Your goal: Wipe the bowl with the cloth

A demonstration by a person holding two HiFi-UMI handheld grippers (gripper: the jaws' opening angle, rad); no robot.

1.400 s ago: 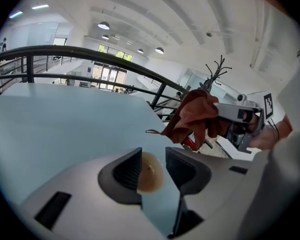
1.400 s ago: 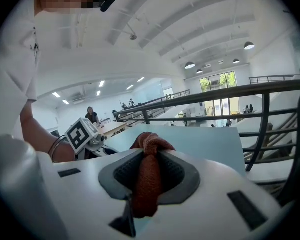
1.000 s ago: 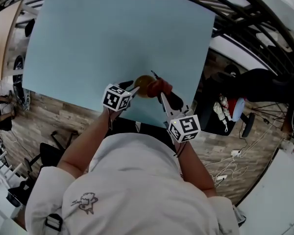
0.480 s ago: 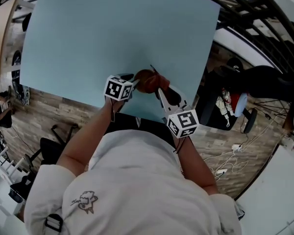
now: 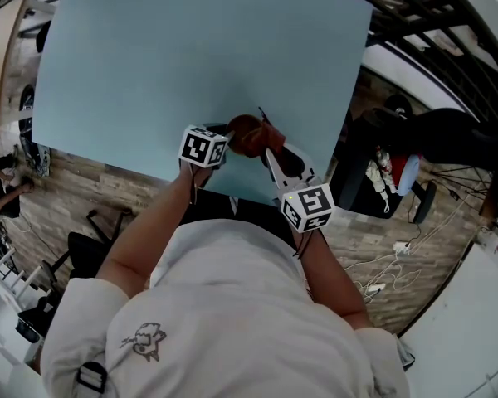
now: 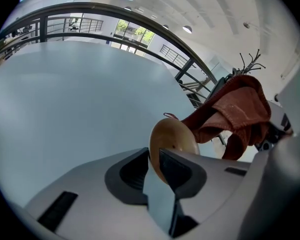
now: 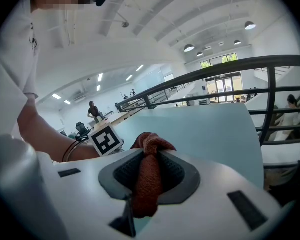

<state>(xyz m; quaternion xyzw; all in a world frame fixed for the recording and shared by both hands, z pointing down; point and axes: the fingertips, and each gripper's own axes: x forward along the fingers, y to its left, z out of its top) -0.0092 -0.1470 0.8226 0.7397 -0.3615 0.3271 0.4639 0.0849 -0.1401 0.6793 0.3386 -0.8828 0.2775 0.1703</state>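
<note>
Your left hand-held gripper has just been closing w/ the wooden bowl rim between its jaws. They look clamped on it now, bowl tipped up on edge above the table near its near edge. Key relation: the rust-red cloth hangs just right of the bowl, at its right rim, touching or all but. Can't tell which face is turned to it. Your right hand-held gripper is pinched tight on that cloth, so the wipe prob. comes in from the right.
</note>
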